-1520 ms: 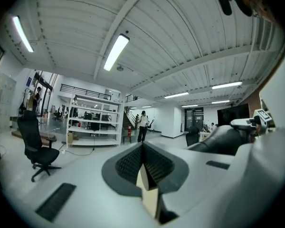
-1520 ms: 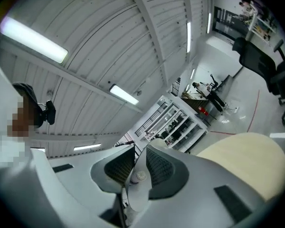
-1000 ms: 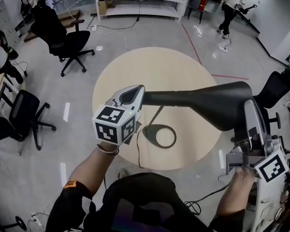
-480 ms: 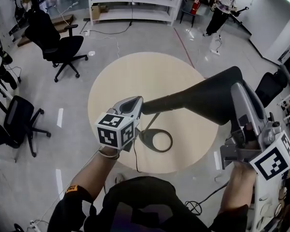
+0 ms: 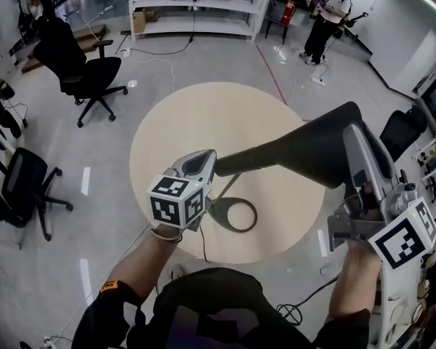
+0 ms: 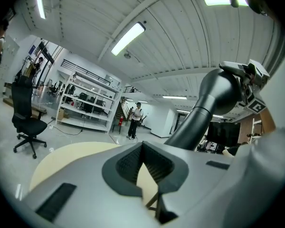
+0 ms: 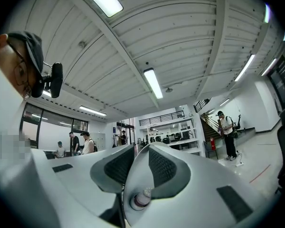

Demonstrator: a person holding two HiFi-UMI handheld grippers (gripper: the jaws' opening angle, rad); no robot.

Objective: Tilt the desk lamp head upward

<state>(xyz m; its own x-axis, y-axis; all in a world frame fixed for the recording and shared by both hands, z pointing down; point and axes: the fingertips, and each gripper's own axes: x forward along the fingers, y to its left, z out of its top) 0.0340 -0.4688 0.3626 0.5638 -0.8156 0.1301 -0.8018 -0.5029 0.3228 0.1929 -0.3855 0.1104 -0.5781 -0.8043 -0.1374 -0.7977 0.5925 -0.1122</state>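
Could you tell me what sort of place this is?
Probably an open-plan lab or office workspace: black swivel office chairs, white metal shelving racks, and a round pale wooden table on a polished grey floor.

— What is the pose now?
— The left gripper (image 5: pixel 208 160) points forward and a little up, jaws pressed together, nothing between them. The right gripper (image 5: pixel 354 138) points steeply upward, jaws together too, also empty

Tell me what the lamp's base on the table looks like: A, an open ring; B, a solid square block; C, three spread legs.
A: the lamp base is a dark open ring lying flat on the table, with pale tabletop showing through its middle.
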